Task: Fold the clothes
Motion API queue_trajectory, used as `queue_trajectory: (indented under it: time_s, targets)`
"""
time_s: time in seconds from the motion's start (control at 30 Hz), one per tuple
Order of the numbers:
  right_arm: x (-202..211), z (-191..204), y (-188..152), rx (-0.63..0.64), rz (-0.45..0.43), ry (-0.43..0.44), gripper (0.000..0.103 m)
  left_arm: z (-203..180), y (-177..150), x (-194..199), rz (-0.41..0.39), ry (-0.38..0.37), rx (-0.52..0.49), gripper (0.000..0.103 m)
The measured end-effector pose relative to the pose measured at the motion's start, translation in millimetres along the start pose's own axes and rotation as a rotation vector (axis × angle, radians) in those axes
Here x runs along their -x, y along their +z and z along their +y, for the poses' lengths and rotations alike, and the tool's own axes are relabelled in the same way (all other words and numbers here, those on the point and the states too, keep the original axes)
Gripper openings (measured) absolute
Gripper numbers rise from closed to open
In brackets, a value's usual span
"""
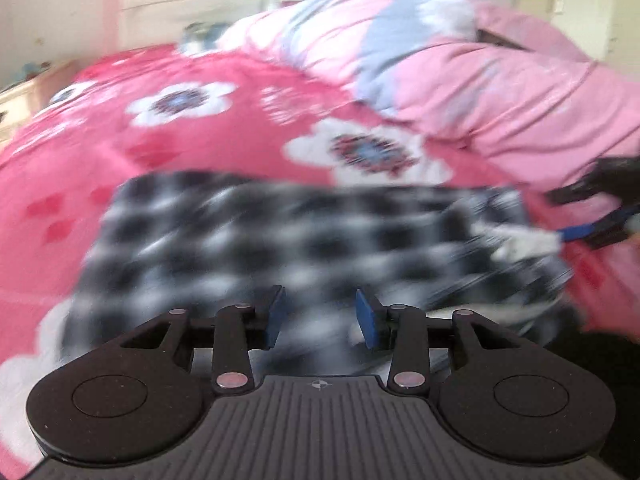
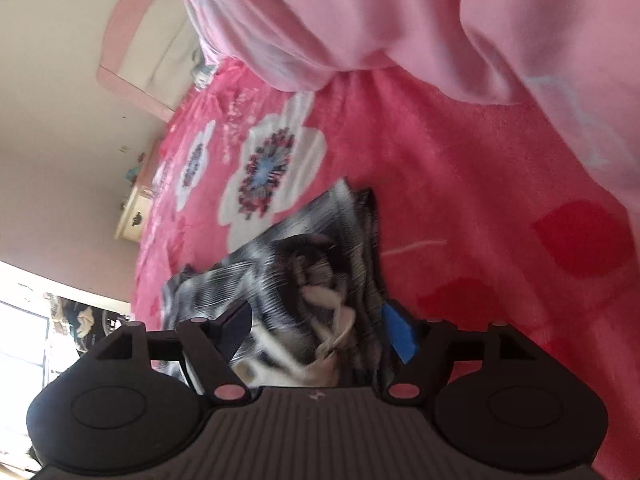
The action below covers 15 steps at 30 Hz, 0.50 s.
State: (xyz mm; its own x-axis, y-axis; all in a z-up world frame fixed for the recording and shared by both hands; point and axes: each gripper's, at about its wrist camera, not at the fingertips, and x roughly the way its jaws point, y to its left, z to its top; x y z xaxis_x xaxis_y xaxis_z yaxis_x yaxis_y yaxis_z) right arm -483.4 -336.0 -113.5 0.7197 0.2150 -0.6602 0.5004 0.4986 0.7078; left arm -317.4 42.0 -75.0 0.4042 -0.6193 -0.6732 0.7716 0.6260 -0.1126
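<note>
Between the blue pads of the left gripper [image 1: 320, 316] there is a gap and nothing is pinched; the jaws stand apart above the near edge of the checked garment [image 1: 288, 236]. This black-and-white garment lies partly folded on the pink flowered bedcover [image 1: 224, 140]. At its right end the right gripper [image 2: 320, 328] has its jaws wide apart, with the bunched cloth and a white lining under and between them, not squeezed as far as the blur allows to see. Behind the garment a pale pink quilt [image 1: 500, 92] is heaped. The pictures are blurred.
</note>
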Motion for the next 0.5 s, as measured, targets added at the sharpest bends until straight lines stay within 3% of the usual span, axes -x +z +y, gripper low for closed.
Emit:
queue_trajectory:
  time_s: [0.27, 0.5]
  targets:
    - [-10, -30, -26, -0.104, 0.096, 0.114, 0.076, -62, 22, -57, 0.034, -0.134, -0.137, 0.040]
    - [-22, -24, -24, -0.116, 0.115, 0.157, 0.082, -90, 19, -98, 0.104, -0.187, -0.204, 0.040]
